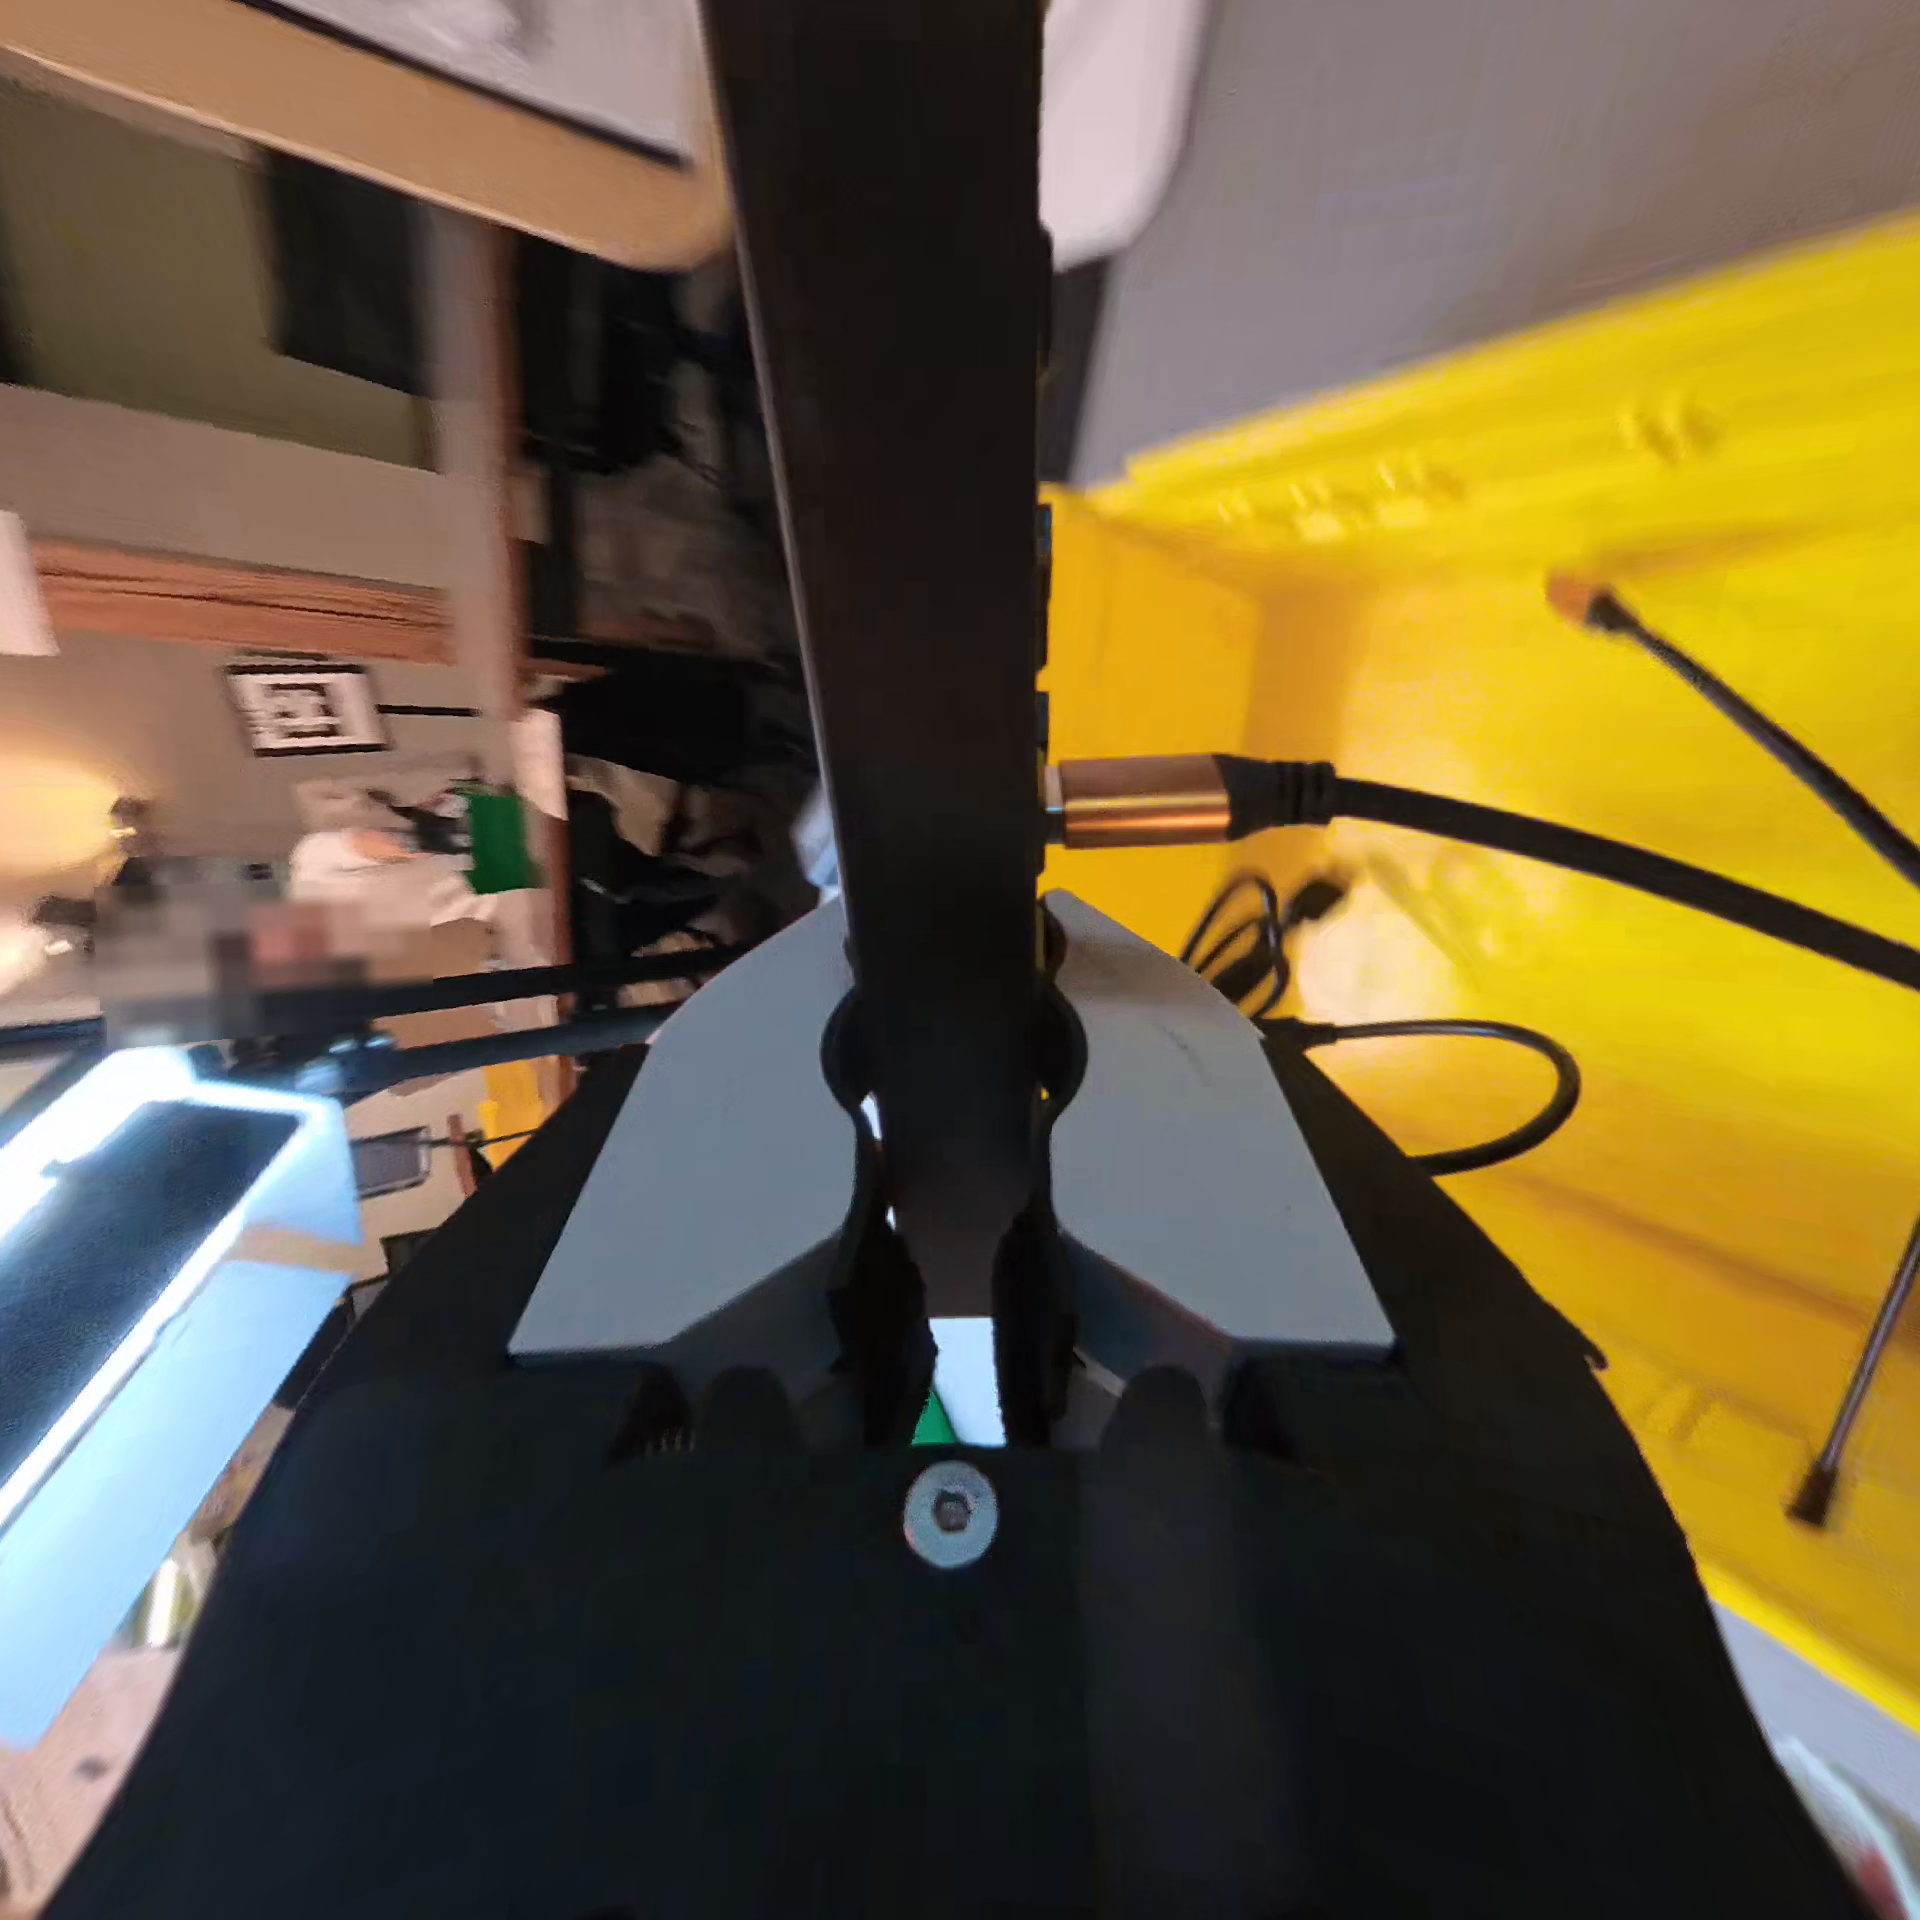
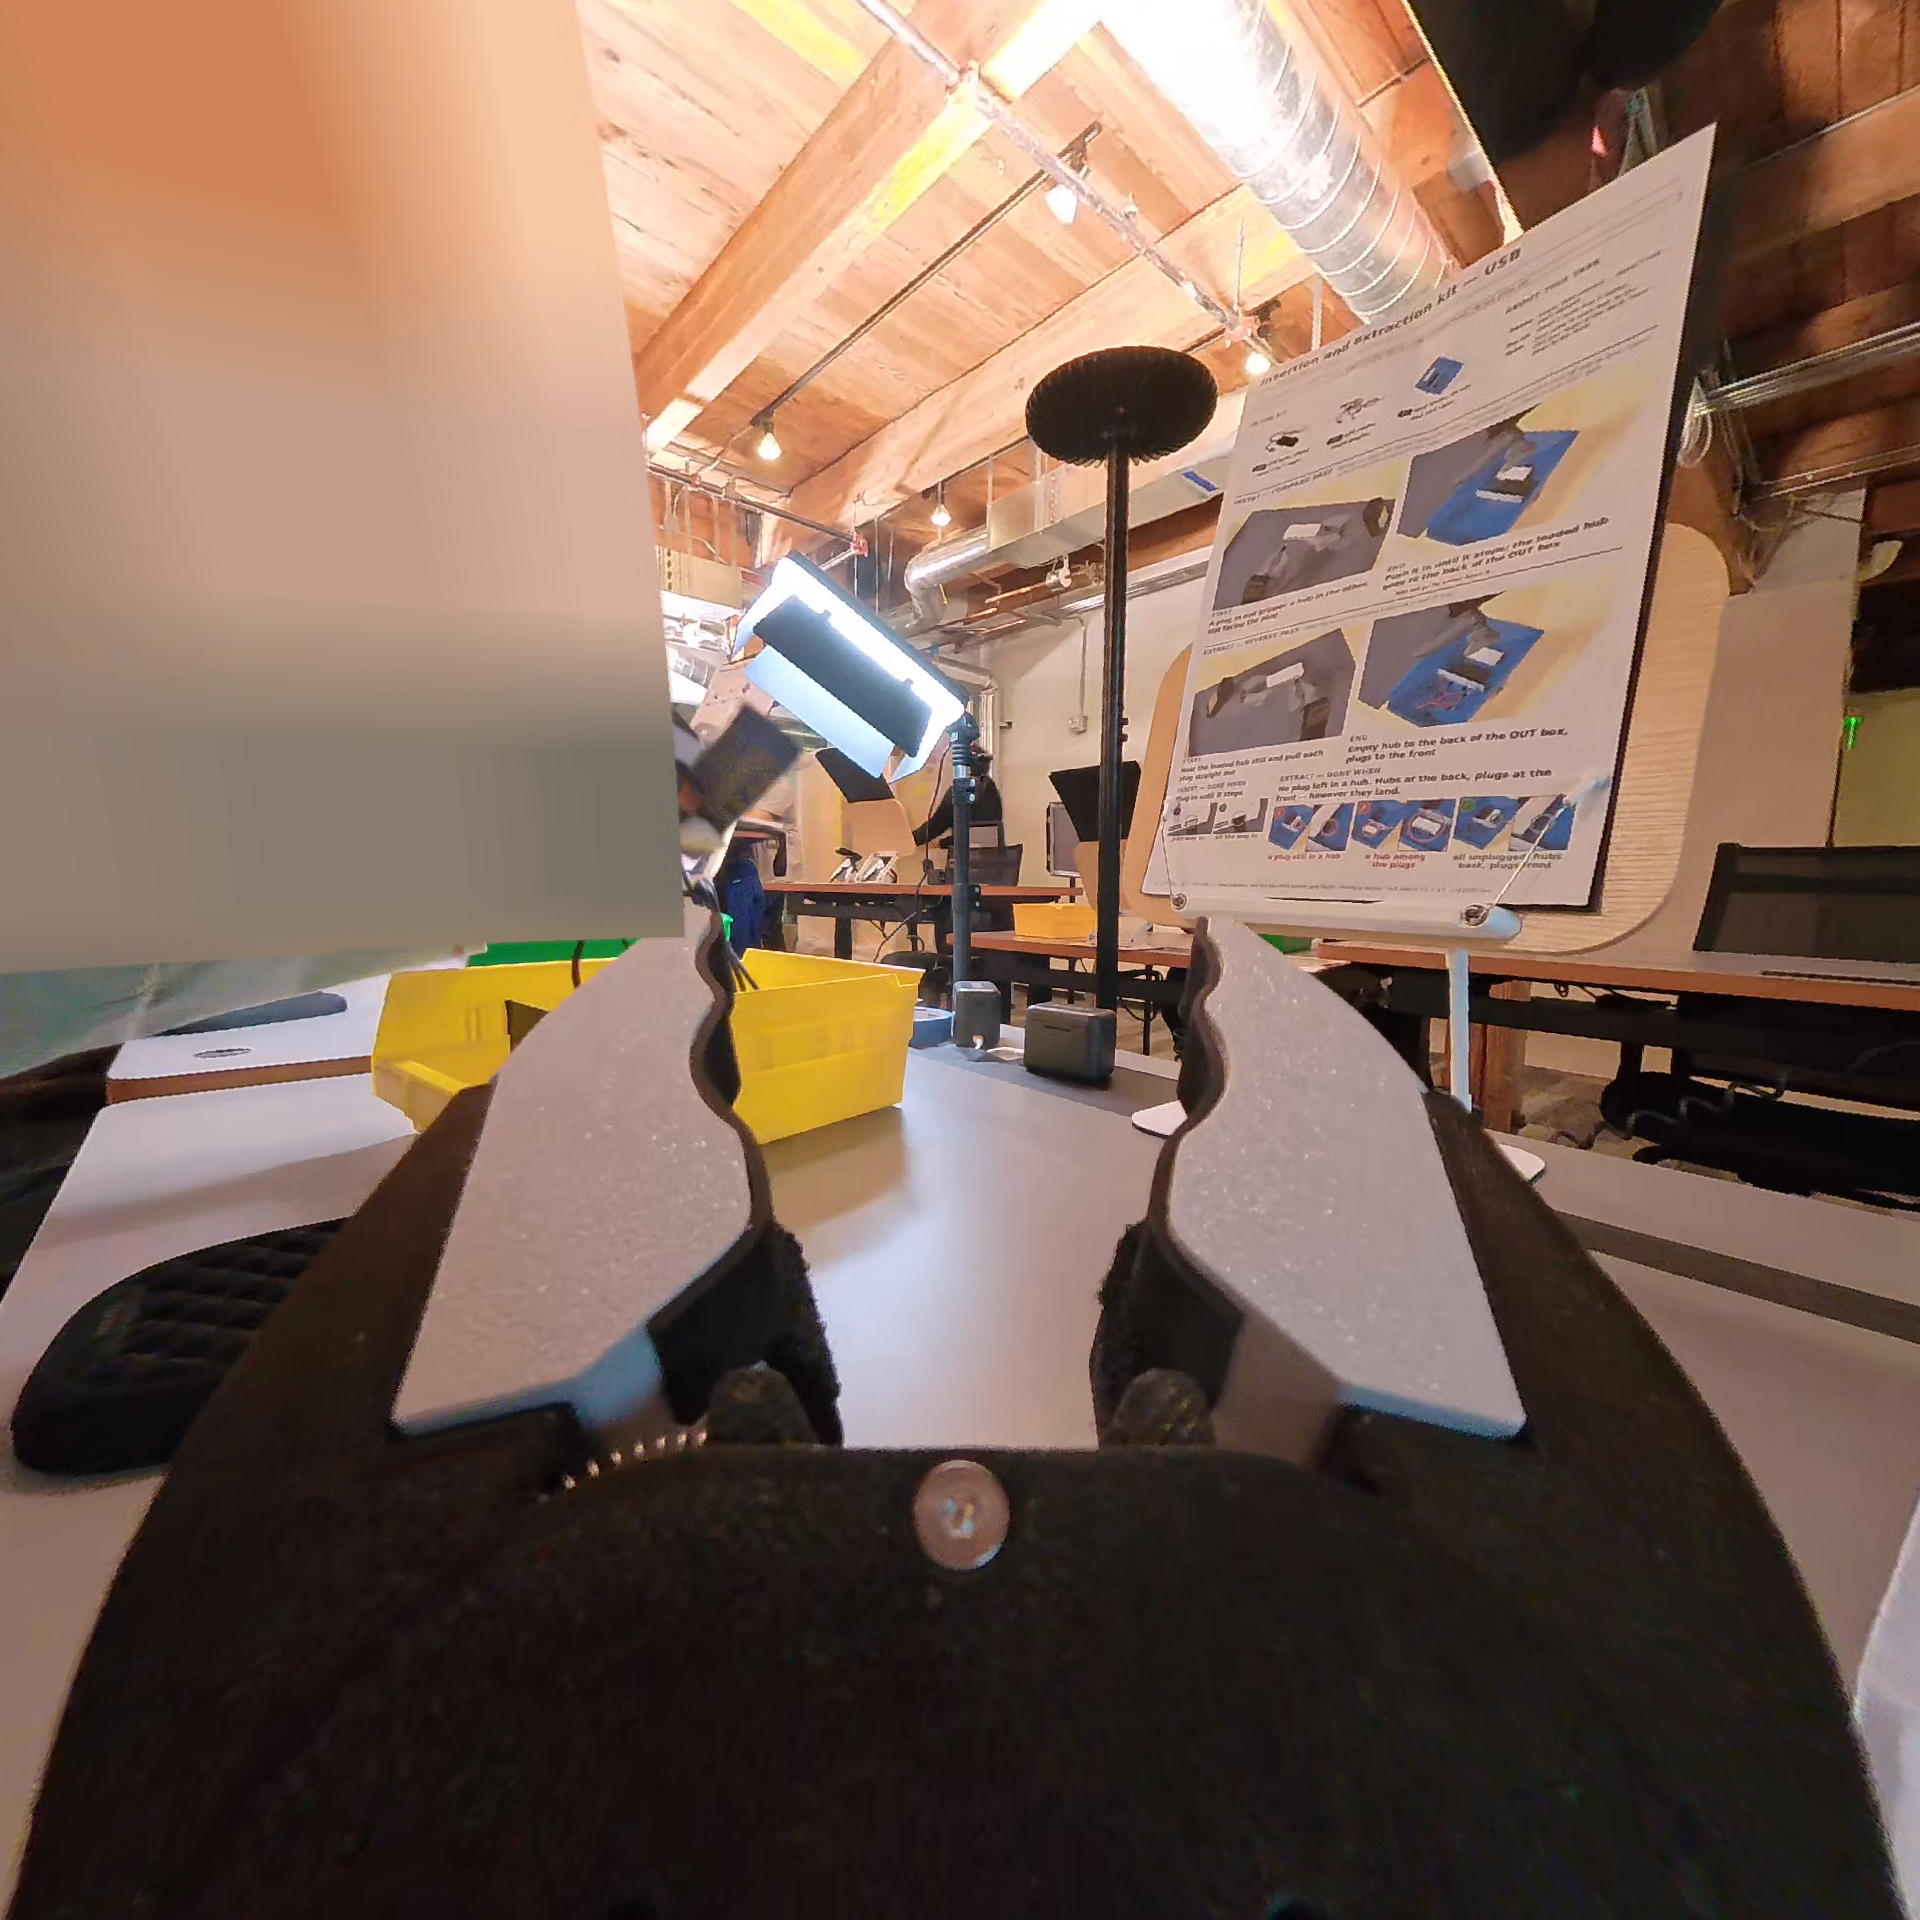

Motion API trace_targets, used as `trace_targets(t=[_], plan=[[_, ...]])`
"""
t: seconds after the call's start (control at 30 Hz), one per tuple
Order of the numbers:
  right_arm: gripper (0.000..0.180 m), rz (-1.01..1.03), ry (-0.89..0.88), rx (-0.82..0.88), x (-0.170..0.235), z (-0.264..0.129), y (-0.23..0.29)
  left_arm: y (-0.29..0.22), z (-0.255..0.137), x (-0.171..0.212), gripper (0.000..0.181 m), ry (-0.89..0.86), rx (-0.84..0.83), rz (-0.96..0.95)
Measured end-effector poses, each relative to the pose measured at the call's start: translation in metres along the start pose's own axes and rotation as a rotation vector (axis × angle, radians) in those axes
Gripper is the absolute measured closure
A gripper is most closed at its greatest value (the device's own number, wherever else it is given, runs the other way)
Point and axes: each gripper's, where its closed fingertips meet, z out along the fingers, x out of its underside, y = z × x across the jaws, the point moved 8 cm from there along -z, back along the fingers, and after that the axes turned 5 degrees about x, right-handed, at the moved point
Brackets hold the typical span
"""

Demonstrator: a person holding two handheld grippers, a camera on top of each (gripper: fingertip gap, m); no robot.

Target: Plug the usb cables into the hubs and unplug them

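In the left wrist view my left gripper (image 1: pixel 948 987) is shut on a long black USB hub (image 1: pixel 894 520) that runs up the frame between the fingers. A copper-coloured USB plug (image 1: pixel 1143 802) on a black braided cable (image 1: pixel 1579 862) sits in the hub's right side. A second cable with a copper plug (image 1: pixel 1574 597) lies loose in the yellow bin (image 1: pixel 1558 436) behind. In the right wrist view my right gripper (image 2: pixel 951 997) is open and empty, held low over the grey table (image 2: pixel 935 1247), with the yellow bin (image 2: pixel 831 1039) beyond its left finger.
A thin black cable (image 1: pixel 1455 1091) and another plug end (image 1: pixel 1813 1496) lie in the bin. On the table stand an instruction sheet on a white stand (image 2: pixel 1423 582), a black pole stand (image 2: pixel 1117 623), small grey boxes (image 2: pixel 1070 1039) and a black mat (image 2: pixel 135 1340). A light panel (image 2: pixel 852 665) stands behind.
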Motion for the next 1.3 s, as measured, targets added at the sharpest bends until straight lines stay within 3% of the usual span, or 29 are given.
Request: trace_targets(t=[0.27, 0.47, 0.7, 0.77, 0.93, 1.1, 1.3], plan=[[0.1, -0.032, -0.006, 0.02, -0.002, 0.001, 0.0, 0.02, -0.08, -0.065, 0.154, -0.457, -0.455, -0.32], [0.109, -0.089, 0.014, 0.03, -0.003, 0.0, 0.003, -0.013, -0.106, -0.135, 0.154, -0.789, -0.595, -0.484], [0.133, -0.202, -0.056, 0.016, -0.027, 0.003, 0.02, -0.1, -0.073, -0.202, 0.154, -0.891, -0.513, -0.555], [0.145, -0.273, -0.054, 0.007, -0.039, 0.002, 0.03, -0.123, -0.053, -0.213, 0.154, -0.849, -0.482, -0.551], [0.153, -0.448, -0.17, 0.064, -0.069, 0.002, 0.058, -0.171, -0.016, -0.222, 0.154, -0.791, -0.33, -0.647], [0.135, -0.538, -0.133, 0.078, -0.077, 0.014, 0.082, -0.2, 0.001, -0.218, 0.154, -0.825, -0.211, -0.818], [0.149, -0.186, -0.27, -0.009, -0.093, -0.001, 0.064, -0.205, -0.003, -0.219, 0.154, -0.959, -0.167, -0.839]])
